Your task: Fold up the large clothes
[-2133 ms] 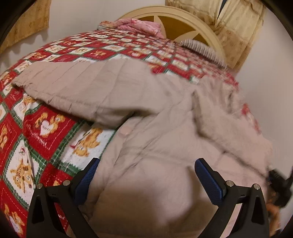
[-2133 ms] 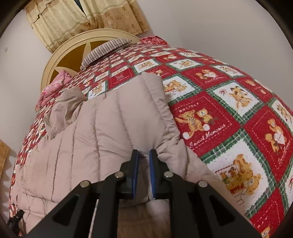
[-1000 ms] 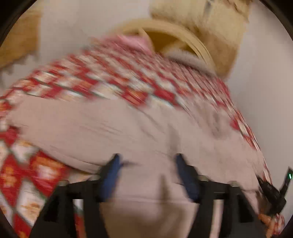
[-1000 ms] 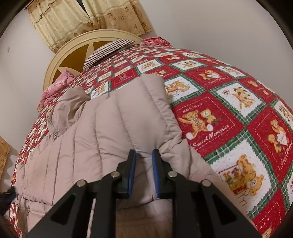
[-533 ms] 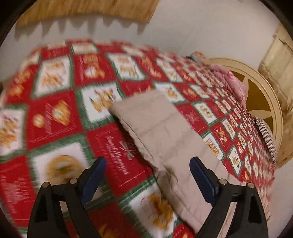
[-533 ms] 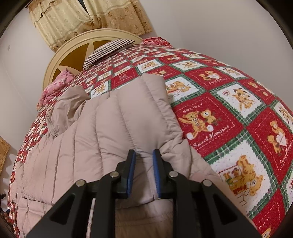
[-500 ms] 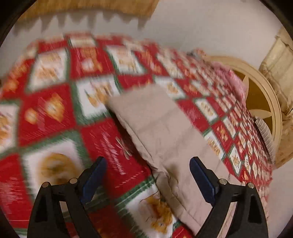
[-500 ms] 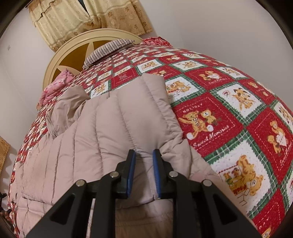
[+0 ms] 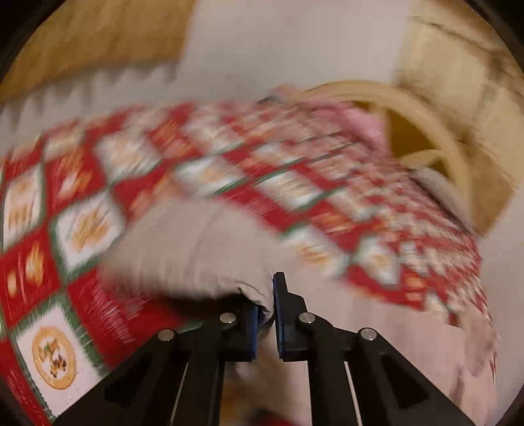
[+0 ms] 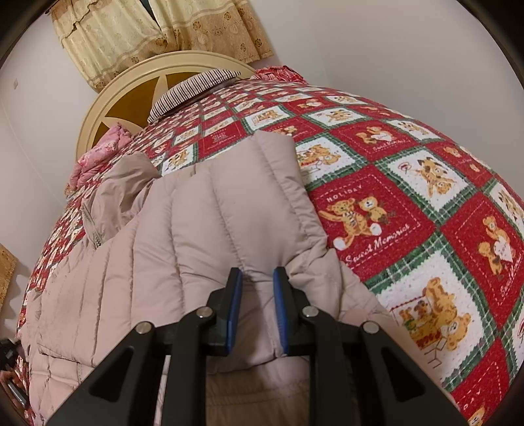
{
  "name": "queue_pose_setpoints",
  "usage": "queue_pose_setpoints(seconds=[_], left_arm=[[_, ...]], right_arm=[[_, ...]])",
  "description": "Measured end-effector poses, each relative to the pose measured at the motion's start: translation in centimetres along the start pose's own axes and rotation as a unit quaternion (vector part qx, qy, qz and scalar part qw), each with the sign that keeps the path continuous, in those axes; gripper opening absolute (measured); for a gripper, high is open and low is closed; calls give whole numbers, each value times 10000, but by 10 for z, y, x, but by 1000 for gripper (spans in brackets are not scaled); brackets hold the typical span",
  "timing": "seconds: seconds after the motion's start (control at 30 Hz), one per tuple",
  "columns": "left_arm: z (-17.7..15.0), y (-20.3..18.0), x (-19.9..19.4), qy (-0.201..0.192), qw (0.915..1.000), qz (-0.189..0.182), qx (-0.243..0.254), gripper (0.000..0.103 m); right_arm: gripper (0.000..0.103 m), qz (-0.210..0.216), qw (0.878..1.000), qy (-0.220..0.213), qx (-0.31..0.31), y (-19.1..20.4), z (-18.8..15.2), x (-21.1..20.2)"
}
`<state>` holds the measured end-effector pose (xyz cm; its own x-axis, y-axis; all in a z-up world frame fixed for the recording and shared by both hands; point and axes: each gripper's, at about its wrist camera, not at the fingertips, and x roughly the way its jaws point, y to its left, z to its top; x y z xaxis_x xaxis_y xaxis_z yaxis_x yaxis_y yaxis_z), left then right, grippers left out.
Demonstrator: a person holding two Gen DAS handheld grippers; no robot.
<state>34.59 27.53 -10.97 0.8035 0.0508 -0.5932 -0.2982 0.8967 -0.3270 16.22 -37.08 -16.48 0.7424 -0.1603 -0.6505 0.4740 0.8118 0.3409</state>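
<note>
Left wrist view shows the left gripper (image 9: 266,314), wide open half a second ago, now clamped shut on the blurred sleeve end of the beige jacket (image 9: 196,249). Right gripper (image 10: 257,295) is unmoved, pinching a jacket fold on the bedspread (image 10: 409,203) reading "HOLIDAY" and "Sweet Memories", below the headboard (image 10: 131,95) and curtains (image 10: 157,29).

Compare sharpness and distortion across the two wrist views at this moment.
Left wrist view: heavy motion blur smears the bedspread and jacket; only the left gripper is crisp. Right wrist view: sharp throughout, jacket quilting and teddy-bear prints readable around the right gripper; fisheye bulges the bed in both, with dark corner vignetting.
</note>
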Motion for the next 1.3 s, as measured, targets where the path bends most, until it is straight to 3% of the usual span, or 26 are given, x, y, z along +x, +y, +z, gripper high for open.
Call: queue_pose_setpoints(seconds=[0.1, 0.17, 0.27, 0.4, 0.5, 0.6, 0.73, 0.8, 0.87, 0.93, 1.0, 1.07, 1.13, 1.23, 1.3], left_arm=[[2, -78, -42, -405, 9926, -763, 851, 7], [-9, -138, -72, -535, 9774, -1451, 1440, 7], [-53, -233, -115, -522, 9385, -2438, 2390, 7], [-141, -322, -130, 118, 8864, -3348, 3196, 8], [-209, -361, -111, 641, 8654, -3195, 3805, 8], [-252, -368, -90, 1358, 8534, -2840, 4155, 9], [-271, -350, -111, 1310, 8430, -2573, 4538, 10], [-265, -334, -118, 1353, 8408, -2639, 4529, 12], [-259, -316, -124, 1379, 8468, -2682, 4382, 19], [-259, -300, -131, 1349, 8542, -2670, 4254, 43], [-256, -284, -138, 1157, 8683, -2576, 4078, 74], [-253, -269, -138, 992, 8799, -2591, 3858, 80], [-252, -263, -135, 1118, 8841, -2521, 3774, 80], [-242, -251, -137, 982, 8982, -2370, 3571, 80], [-233, -239, -136, 902, 9087, -2341, 3335, 80]], right_arm=[[21, 22, 10000, -4, 19, 0, 0, 0], [22, 36, 10000, -6, 26, 0, -1, -1], [22, 61, 10000, -9, 46, -1, -1, -2], [22, 104, 9999, -14, 83, -2, -1, -2], [22, 158, 9998, -17, 130, -3, -1, -3], [22, 208, 9996, -19, 184, -5, -1, -3], [22, 292, 9992, -21, 266, -8, -1, -3], [22, 329, 9990, -21, 303, -10, -1, -3], [22, 353, 9989, -21, 322, -9, 0, -2], [22, 388, 9986, -22, 353, -10, 0, -2], [22, 424, 9984, -22, 386, -11, 0, -3], [24, 438, 9983, -15, 393, -10, 1, -2], [29, 539, 9977, 13, 408, -10, 1, -2], [45, 720, 9960, 197, 489, -11, 5, -13], [79, 981, 9930, -75, 655, -10, 0, -40]])
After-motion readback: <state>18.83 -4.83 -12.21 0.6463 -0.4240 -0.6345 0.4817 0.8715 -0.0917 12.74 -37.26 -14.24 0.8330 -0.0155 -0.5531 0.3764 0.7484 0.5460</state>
